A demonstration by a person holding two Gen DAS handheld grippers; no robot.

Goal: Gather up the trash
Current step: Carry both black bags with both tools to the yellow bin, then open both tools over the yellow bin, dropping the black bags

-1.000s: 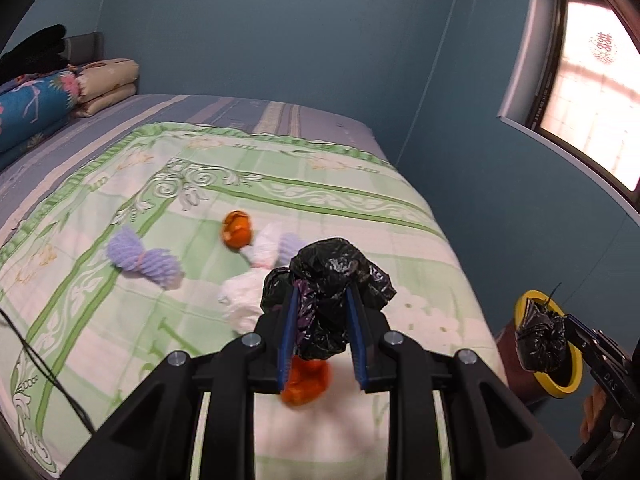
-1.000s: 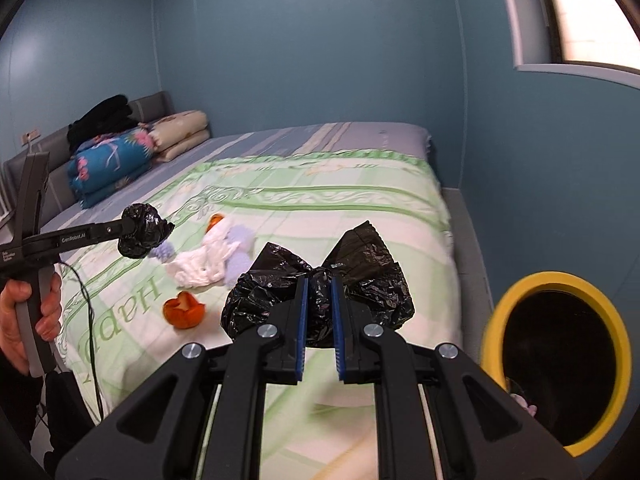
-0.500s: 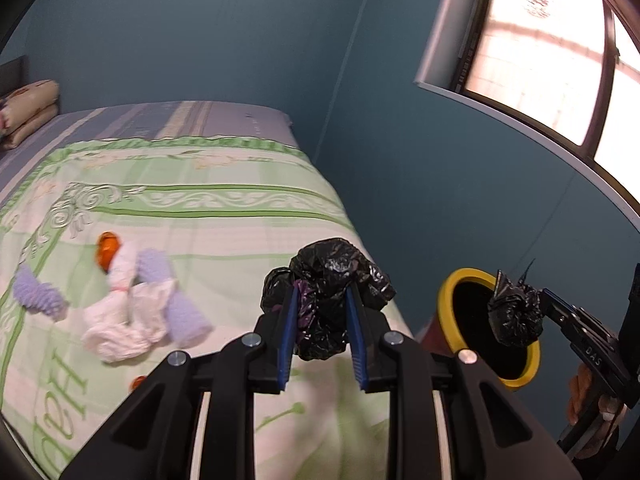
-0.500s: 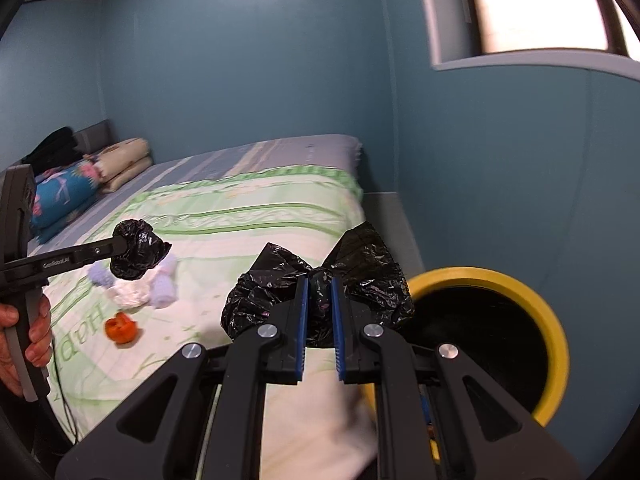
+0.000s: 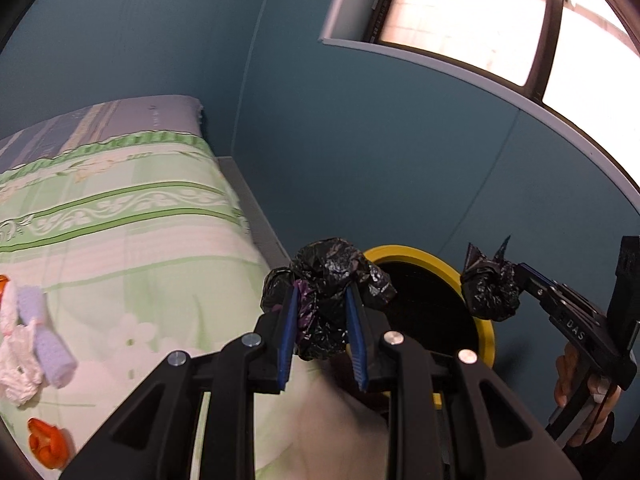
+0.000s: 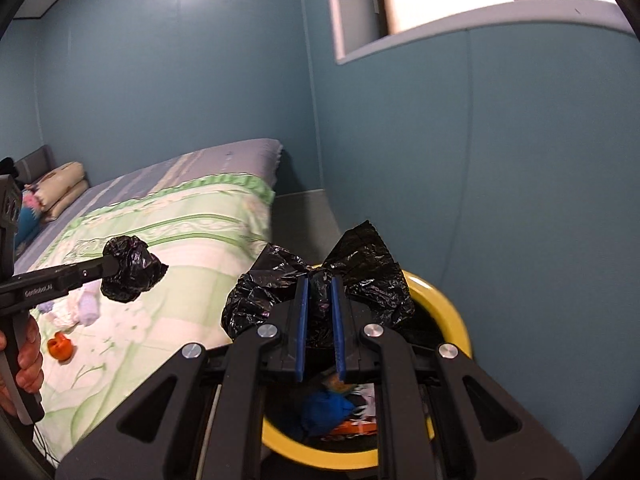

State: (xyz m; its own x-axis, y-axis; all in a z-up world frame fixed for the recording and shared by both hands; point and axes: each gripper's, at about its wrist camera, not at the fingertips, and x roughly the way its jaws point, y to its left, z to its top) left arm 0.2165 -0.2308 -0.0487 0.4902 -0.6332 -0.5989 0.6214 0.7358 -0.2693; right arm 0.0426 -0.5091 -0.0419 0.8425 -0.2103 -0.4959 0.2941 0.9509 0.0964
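Over the last second both tongs have swung away from the bed toward the corner; the yellow-rimmed bin point(image 6: 448, 308), earlier off to the side, now sits just beyond and below the tips in both views. The left tongs point(image 5: 322, 308) are clamped on a crumpled black bag point(image 5: 332, 276), as they were a second ago; the right tongs point(image 6: 320, 300) pinch a second black bag point(image 6: 360, 264) at its waist, so it flares out on both sides of the pads. In the right view that second bag hangs over the bin's mouth, where a blue lump and some orange scraps already lie; the left bag looks to be at the near rim, not yet clearly over the opening. I judge both bags nearly ready to be let go.

To the left of the left tongs, well apart, lies the bed point(image 5: 120, 220) with its green flowered cover; white tissue point(image 5: 16, 360), a lilac roll point(image 5: 50, 344) and orange peel point(image 5: 46, 440) rest on it uncollected. Ahead of the tongs stand blue-green walls; a bright window point(image 5: 480, 12) sits high on the right.
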